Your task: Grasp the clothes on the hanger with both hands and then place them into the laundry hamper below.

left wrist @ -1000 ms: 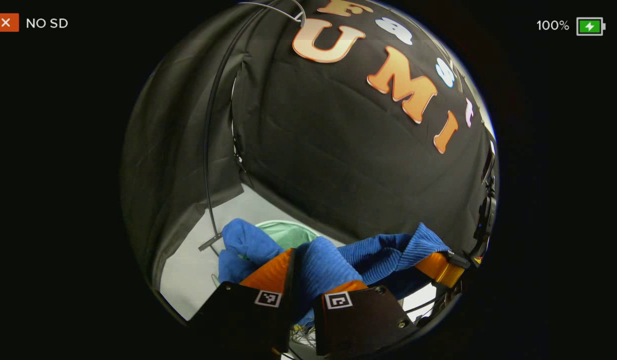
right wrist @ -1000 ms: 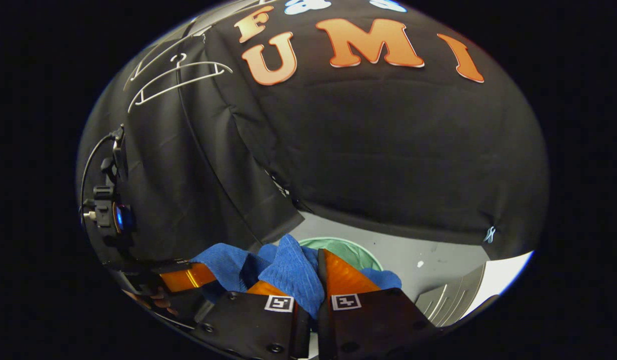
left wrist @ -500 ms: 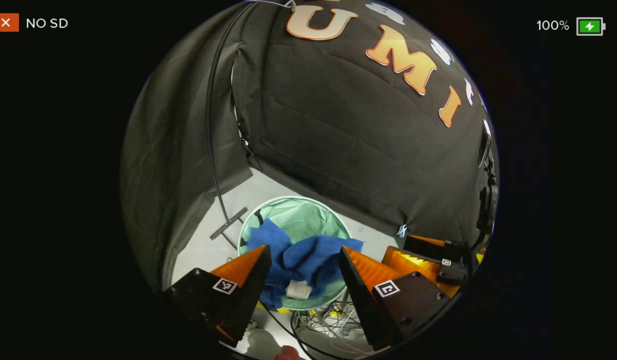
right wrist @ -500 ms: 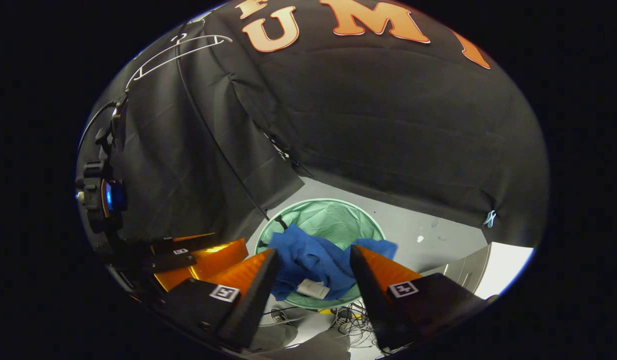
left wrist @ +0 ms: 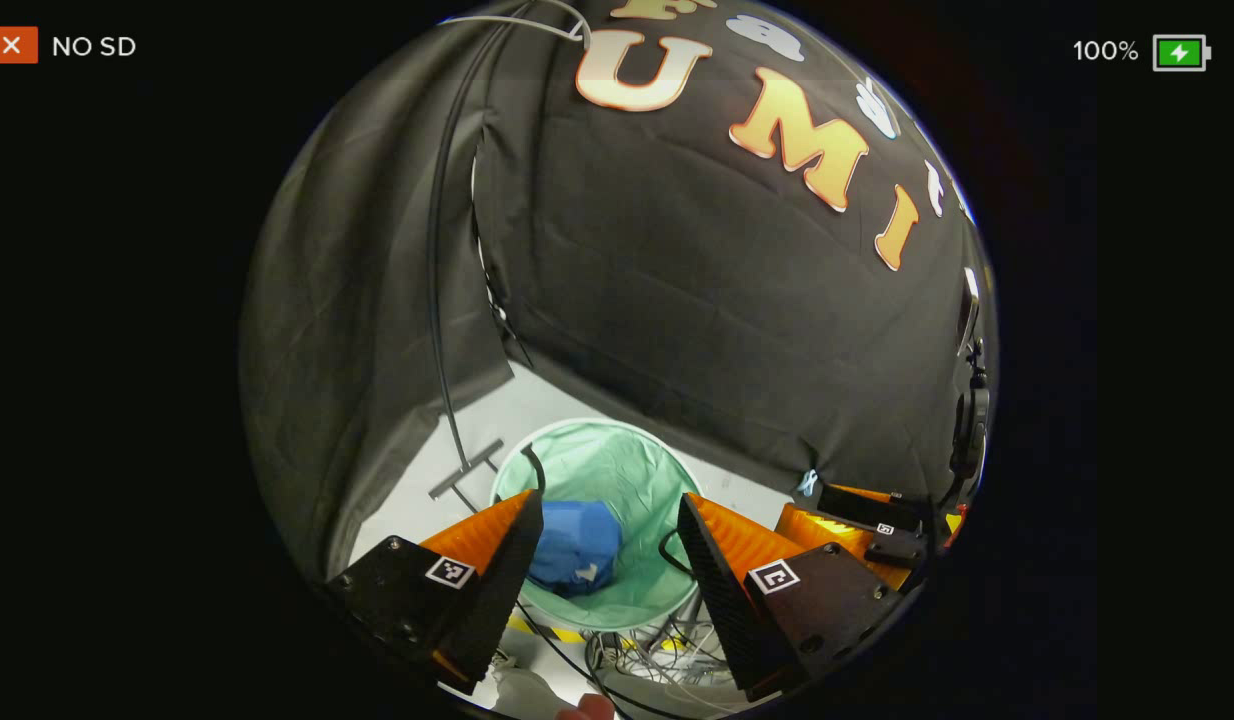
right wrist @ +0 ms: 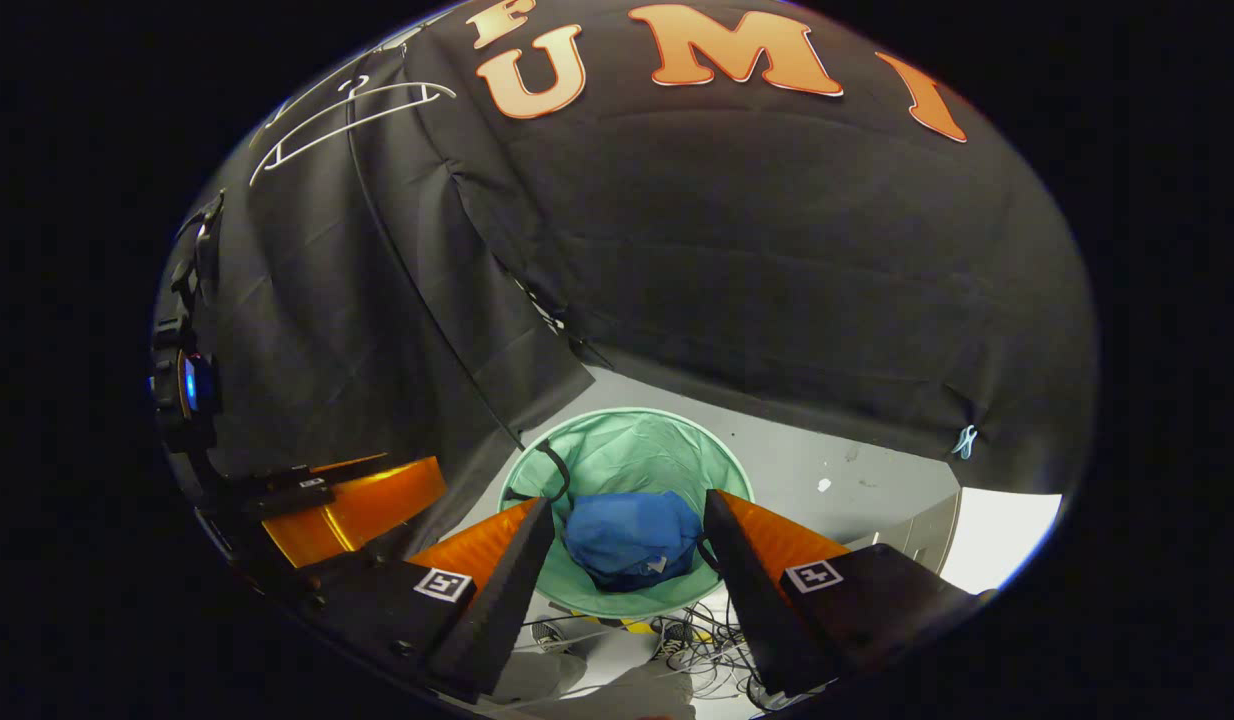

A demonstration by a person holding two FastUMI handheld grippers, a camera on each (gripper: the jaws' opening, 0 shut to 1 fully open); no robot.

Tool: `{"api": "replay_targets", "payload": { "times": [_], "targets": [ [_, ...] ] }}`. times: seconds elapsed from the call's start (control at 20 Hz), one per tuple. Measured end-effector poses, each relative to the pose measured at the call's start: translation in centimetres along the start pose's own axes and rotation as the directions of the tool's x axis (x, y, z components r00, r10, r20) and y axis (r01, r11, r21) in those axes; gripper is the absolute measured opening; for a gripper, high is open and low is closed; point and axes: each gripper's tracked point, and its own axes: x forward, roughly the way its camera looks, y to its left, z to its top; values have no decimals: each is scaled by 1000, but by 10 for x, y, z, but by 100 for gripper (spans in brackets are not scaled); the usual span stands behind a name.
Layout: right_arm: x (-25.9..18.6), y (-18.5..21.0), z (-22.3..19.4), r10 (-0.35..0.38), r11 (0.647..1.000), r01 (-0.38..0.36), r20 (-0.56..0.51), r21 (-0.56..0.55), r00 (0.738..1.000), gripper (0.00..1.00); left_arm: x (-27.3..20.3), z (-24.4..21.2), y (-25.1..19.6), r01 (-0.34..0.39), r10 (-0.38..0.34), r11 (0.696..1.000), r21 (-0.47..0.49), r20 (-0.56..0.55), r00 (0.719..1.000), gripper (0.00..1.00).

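A crumpled blue garment lies at the bottom of the round green laundry hamper on the floor. My left gripper hangs open above the hamper, nothing between its fingers. My right gripper is open too, above the same hamper. In the left gripper view the right gripper shows at the right edge. In the right gripper view the left gripper shows at the lower left. A bare white hanger hangs high at the upper left.
A thin black stand pole rises beside the hamper from a flat foot. Loose cables lie on the grey floor just in front of the hamper. A pale cabinet edge stands at the right.
Both grippers let go of the blue garment, which dropped from between the fingers and over the rim down to the hamper's bottom. Both grippers stay open above it.
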Motion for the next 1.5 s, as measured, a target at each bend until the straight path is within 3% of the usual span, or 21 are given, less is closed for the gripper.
{"api": "replay_targets", "payload": {
  "times": [0.2, 0.4, 0.55, 0.7, 0.9, 1.0, 1.05, 1.2, 1.4, 1.45, 1.5],
  "targets": [
    [-19, 5, 22, 68, 998, -66, 85, -23, 994, 98, -31, 33, -6, -49, 58, 997, -63, 144, 988, 82],
    [-46, 7, 48, 111, 994, -106, 192, -36, 975, 98, -69, 61, 2, -134, 168, 981, -137, 273, 947, 82],
    [-83, 7, 70, 109, 994, -103, 283, -38, 953, 98, -103, 77, 1, -130, 167, 983, -131, 338, 926, 82],
    [-126, 7, 93, 64, 998, -58, 400, -26, 914, 98, -140, 101, -6, -123, 138, 990, -61, 420, 897, 82],
    [-194, 18, 116, 0, 1000, -14, 537, 21, 844, 98, -209, 142, -20, -147, 102, 989, 35, 564, 819, 79],
    [-230, 29, 120, -5, 999, -23, 586, 41, 810, 98, -238, 150, -22, -134, 80, 990, 45, 606, 792, 79],
    [-248, 31, 121, -7, 999, -23, 611, 42, 792, 89, -251, 152, -21, -128, 73, 991, 42, 630, 773, 79],
    [-297, 41, 116, -15, 1000, 4, 676, 18, 737, 89, -293, 157, -16, -153, 87, 987, 40, 670, 737, 77],
    [-355, 49, 102, -34, 999, 15, 723, 33, 690, 88, -360, 162, -13, -158, 89, 987, 26, 733, 675, 80],
    [-368, 50, 98, -35, 999, 12, 735, 37, 677, 97, -373, 164, -11, -157, 88, 987, 22, 749, 657, 77],
    [-379, 52, 97, -38, 999, 16, 750, 37, 661, 97, -386, 163, -10, -158, 86, 987, 20, 767, 636, 77]
  ]
}}
